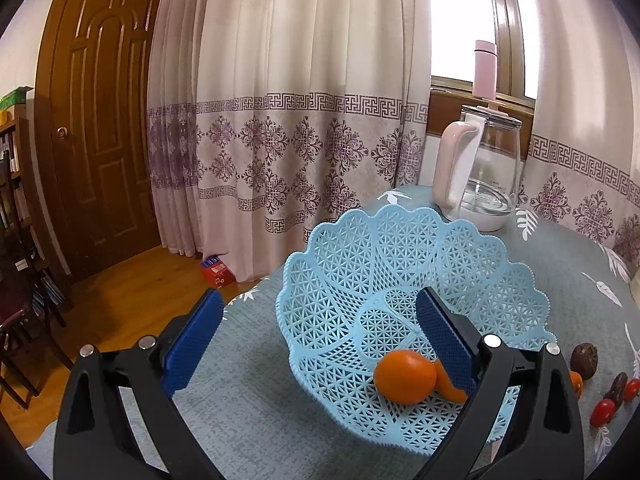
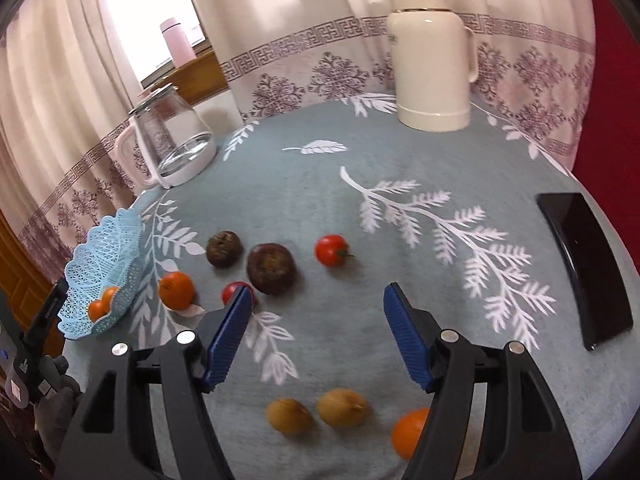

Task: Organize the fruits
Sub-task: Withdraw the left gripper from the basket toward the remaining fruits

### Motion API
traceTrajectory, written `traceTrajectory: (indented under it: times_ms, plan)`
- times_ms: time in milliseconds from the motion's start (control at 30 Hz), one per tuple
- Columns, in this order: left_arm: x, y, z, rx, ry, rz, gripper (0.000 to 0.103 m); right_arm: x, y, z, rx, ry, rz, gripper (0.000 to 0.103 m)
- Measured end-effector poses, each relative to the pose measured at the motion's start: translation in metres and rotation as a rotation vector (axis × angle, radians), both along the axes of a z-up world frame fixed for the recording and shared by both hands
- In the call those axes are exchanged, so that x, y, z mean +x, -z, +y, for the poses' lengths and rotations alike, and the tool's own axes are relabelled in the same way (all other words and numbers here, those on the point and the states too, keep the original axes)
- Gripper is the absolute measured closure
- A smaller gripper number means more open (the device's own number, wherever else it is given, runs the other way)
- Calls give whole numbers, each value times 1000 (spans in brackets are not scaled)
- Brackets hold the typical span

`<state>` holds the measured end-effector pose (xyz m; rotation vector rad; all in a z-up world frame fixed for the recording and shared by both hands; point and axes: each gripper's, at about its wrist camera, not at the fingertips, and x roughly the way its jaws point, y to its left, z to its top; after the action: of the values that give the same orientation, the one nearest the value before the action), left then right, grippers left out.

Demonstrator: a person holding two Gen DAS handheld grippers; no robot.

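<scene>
You see a pale blue plastic lattice basket (image 1: pixel 400 264) on a matt, nubbly cloth (image 2: pixel 320 184), a clear glass kettle (image 1: pixel 492 176), a glossy black tray (image 2: pixel 588 268), and ribbed blue pads (image 2: pixel 230 336) on smooth black plastic.

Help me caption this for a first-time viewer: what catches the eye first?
The pale blue lattice basket at the table's left edge, with two orange fruits inside. Then the loose fruit on the grey leaf-print cloth: a red tomato, a dark brown fruit, and an orange beside the basket.
</scene>
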<state>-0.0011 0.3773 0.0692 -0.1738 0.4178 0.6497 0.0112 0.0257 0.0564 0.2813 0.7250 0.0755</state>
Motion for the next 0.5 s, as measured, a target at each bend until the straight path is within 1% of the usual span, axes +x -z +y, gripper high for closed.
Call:
traceTrajectory:
  times_ms: [333,500]
  plan:
    - [-1,-3,-11,55,0,3,5,-23,13,-40,3,66,25,35]
    - [-5,-6,-15,68,13,0,5,-38,18,-61,1,94,42,35]
